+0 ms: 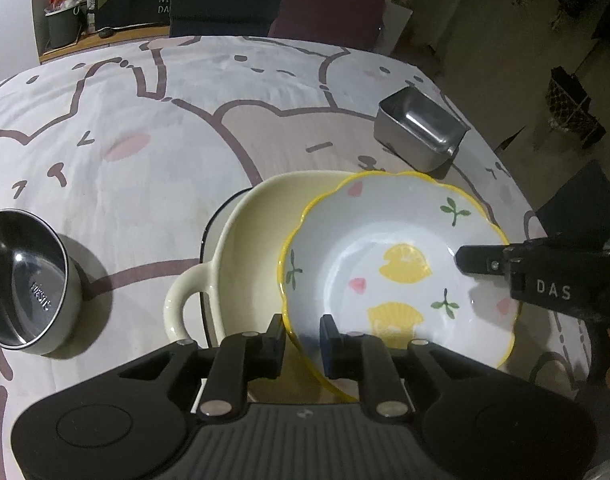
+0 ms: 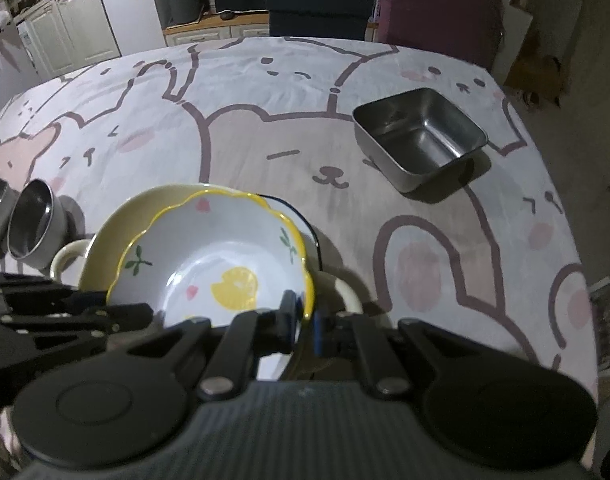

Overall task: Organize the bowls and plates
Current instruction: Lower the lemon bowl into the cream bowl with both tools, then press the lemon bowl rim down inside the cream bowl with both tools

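Note:
A white scalloped bowl with a yellow rim and lemon prints point(image 1: 401, 268) sits tilted inside a cream two-handled bowl point(image 1: 249, 252). My left gripper point(image 1: 303, 340) is shut on the near left rim of the lemon bowl. My right gripper point(image 2: 303, 320) is shut on its right rim; it shows in the left wrist view point(image 1: 485, 260) too. In the right wrist view the lemon bowl point(image 2: 217, 264) rests in the cream bowl point(image 2: 105, 240), and the left gripper shows at the left edge.
A round steel bowl point(image 1: 21, 276) stands at the left of the table, also in the right wrist view point(image 2: 33, 220). A square steel container point(image 1: 421, 128) point(image 2: 421, 136) stands at the far right. A cartoon-bear cloth point(image 1: 185, 120) covers the table. Chairs stand behind.

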Available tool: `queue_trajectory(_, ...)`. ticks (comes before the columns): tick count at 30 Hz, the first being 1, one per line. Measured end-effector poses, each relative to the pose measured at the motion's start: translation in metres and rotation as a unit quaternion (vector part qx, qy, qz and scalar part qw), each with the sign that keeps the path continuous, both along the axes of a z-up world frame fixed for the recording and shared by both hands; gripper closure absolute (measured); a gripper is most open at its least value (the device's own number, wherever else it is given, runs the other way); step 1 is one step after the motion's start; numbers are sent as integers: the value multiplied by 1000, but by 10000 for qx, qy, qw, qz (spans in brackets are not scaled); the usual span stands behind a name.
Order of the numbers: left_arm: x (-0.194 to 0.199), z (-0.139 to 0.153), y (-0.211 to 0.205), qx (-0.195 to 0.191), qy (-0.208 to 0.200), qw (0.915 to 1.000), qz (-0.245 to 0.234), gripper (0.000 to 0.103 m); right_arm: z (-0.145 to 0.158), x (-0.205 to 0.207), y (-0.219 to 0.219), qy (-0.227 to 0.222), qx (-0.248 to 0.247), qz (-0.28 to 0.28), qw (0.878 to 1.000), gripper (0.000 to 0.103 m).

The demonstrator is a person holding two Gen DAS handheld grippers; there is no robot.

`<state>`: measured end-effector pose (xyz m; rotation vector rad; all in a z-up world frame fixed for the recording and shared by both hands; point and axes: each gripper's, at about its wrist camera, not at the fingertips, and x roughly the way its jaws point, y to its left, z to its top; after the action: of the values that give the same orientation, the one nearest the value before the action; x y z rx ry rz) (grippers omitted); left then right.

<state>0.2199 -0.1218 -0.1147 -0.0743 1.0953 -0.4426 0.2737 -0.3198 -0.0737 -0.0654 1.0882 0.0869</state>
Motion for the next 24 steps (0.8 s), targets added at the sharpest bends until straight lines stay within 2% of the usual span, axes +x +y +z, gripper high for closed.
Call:
queue_trajectory(16,-1,22,27,-388,-118,9990,202,84,-2,3,5,-8,83,86,9999,94)
queue_trajectory(24,0,27,41,-552,-137,9978,327,84,-10,12,10,205,399,132,9989,93)
